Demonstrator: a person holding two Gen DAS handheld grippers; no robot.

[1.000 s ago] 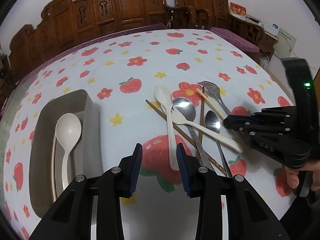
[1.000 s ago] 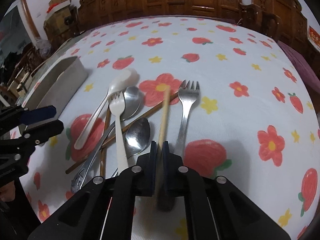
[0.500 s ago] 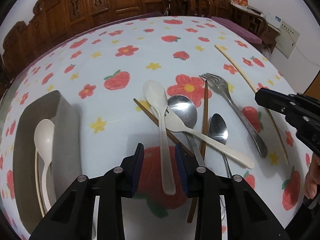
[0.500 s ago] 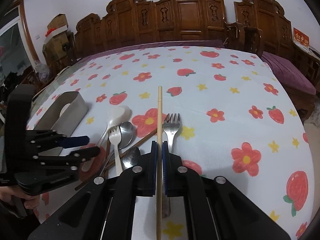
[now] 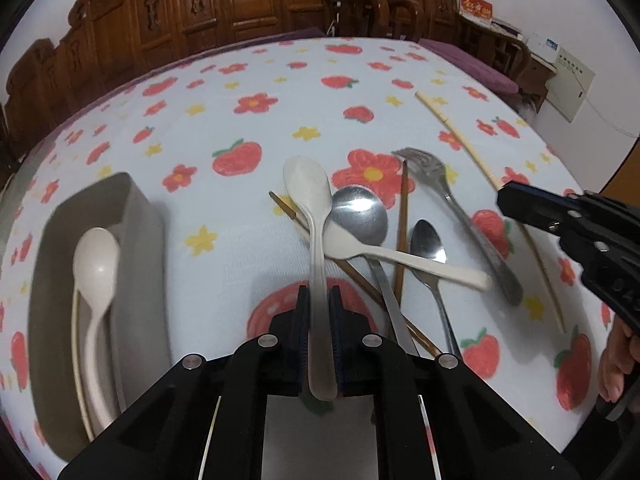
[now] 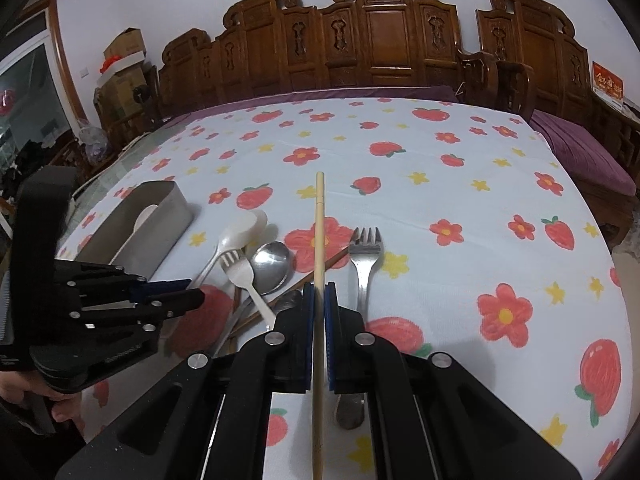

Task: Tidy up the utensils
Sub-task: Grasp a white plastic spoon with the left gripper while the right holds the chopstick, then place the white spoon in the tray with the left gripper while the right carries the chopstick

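Left wrist view: left gripper [image 5: 319, 340] clamped on the white spoon [image 5: 314, 232] by its handle, bowl still on the pile, likely headed for the grey tray [image 5: 140, 248], where another white spoon [image 5: 96, 264] lies. Handle end blurred.

Right wrist view: right gripper [image 6: 319, 336] pinches the pale chopstick [image 6: 319, 264] mid-shaft, clear of the worktop [image 6: 460, 184]. Metal fork [image 6: 364, 264] handle partly hidden behind the gripper.

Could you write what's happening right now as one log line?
left tongs: shut on white spoon | right tongs: shut on chopstick | tray: one spoon inside
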